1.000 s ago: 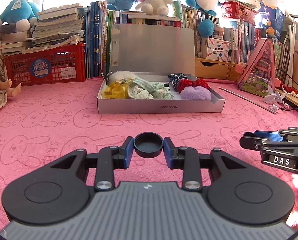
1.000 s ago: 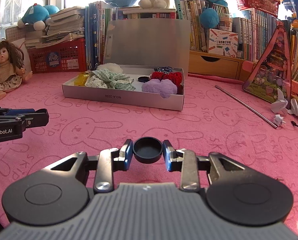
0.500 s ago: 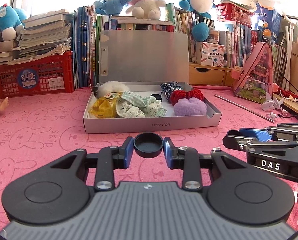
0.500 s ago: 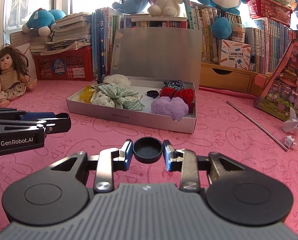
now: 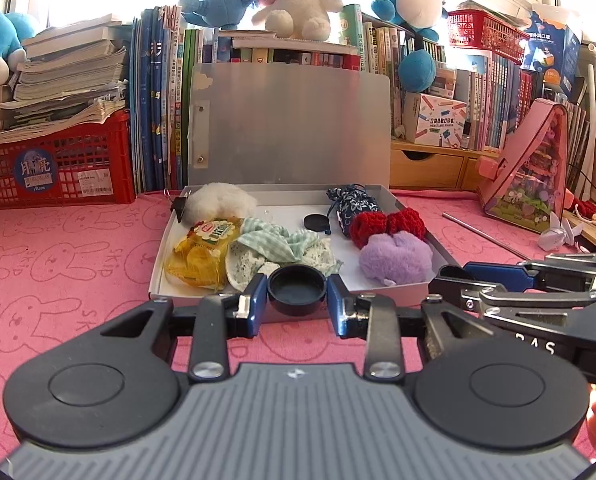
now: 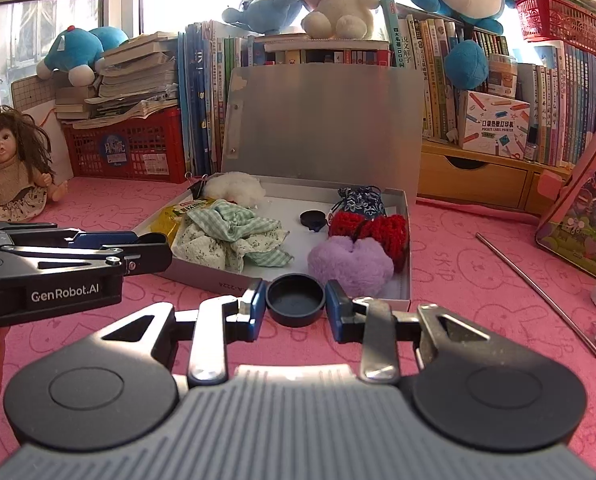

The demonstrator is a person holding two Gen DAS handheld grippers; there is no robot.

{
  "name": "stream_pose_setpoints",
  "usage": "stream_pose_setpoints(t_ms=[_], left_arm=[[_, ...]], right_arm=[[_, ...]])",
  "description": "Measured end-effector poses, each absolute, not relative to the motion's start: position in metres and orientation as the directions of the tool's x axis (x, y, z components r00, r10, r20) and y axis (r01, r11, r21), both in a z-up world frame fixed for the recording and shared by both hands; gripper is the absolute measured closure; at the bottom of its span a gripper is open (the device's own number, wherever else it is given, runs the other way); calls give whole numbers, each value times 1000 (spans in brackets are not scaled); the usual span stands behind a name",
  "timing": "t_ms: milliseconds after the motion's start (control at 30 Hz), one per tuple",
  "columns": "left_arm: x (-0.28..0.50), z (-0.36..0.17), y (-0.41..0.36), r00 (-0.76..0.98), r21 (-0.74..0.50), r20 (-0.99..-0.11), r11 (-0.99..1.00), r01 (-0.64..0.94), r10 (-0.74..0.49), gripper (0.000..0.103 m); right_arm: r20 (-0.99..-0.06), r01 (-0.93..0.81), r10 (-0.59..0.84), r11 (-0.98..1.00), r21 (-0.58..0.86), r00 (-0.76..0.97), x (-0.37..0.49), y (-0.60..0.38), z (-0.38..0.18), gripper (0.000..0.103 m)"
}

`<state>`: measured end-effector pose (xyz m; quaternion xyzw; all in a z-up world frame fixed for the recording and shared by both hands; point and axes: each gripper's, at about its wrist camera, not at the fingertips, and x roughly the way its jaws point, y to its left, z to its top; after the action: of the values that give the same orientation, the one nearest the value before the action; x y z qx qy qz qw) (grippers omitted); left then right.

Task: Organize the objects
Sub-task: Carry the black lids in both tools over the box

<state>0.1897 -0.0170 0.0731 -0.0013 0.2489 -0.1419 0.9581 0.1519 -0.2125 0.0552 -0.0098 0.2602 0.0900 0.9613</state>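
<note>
Approach step: left gripper (image 5: 297, 300) and right gripper (image 6: 295, 304) hover side by side at the front wall of the open box (image 5: 390, 294), which holds the soft items. Each claw's fingers flank a black round piece (image 5: 297, 289); whether they clamp it cannot be told. The next move likely calls for picking one item, e.g. the purple plush (image 5: 394, 258), and reaching over the wall.

tongs (image 5: 297, 304): black arms | blue pads | silver screws | grey ribbed body | "GenRobot.AI" | skin, possibly

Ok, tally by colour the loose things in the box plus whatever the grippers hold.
Black: 3, cap in box, cap in left gripper, cap in right gripper
White: 1, fluff
Yellow: 1, packet
Green: 1, cloth
Blue: 1, pouch
Red: 1, bow
Purple: 1, plush
Total: 9
</note>
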Motion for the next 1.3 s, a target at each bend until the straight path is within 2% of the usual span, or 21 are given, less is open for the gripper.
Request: stream_pose_setpoints(t_ms=[300,933,1300], left_arm=[[240,85,-17,828,-98,-488,960,263,-277,65],[324,82,-25,794,-107,-522,947,303,-313,65],[367,66,-35,775,-130,-572,962,239,-269,65]], right_arm=[[-536,-167,179,983,71,825,198,-223,67,67],[-602,-116,276,949,292,749,276,-248,60,67],[-605,-121,278,950,288,746,294,-235,49,67]])
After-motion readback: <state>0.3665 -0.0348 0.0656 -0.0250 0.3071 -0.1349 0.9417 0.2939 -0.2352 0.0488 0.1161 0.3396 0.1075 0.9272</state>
